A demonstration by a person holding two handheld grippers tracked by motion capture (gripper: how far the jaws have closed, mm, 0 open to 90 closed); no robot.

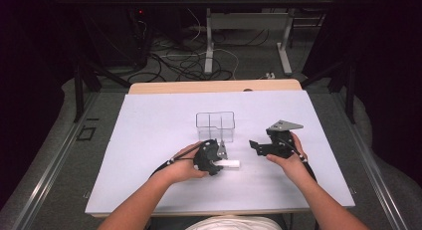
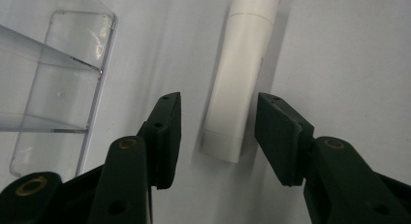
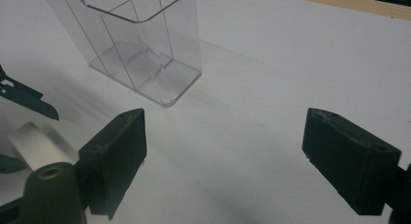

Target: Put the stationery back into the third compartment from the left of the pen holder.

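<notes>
A dim room, cables looping over the floor behind, and up front a white counter [image 1: 149, 140] with very little on it. Here's the left hand-held gripper [image 2: 218, 132], low over a white tube [image 2: 240, 73] that lies flat on the counter, just in front of a clear divided bin [image 1: 215, 125]. Its jaws stand either side of the tube's squared-off end at a narrow gap, and there's daylight on both sides, so the pads aren't on it; nothing held as things stand. The right hand-held gripper [image 3: 223, 161] hangs off to the side with its jaws wide and nothing between them, the bin ahead of it. Now, the trouble spots: the tube sits nearer the right-hand pad in the left gripper view, so if that pad lands first, I'd expect the tube to slide or swing sideways rather than get pinched. It's rounded along the body, so it could roll off. The grip is also set near the very end, so a lift from there may let the long capped end droop or pivot. And the bin is light-looking and close by, so a nudge could shift it. The tube itself is plain matt white, smooth, with a seam line where the cap meets the body and a flat crimped tail.
</notes>
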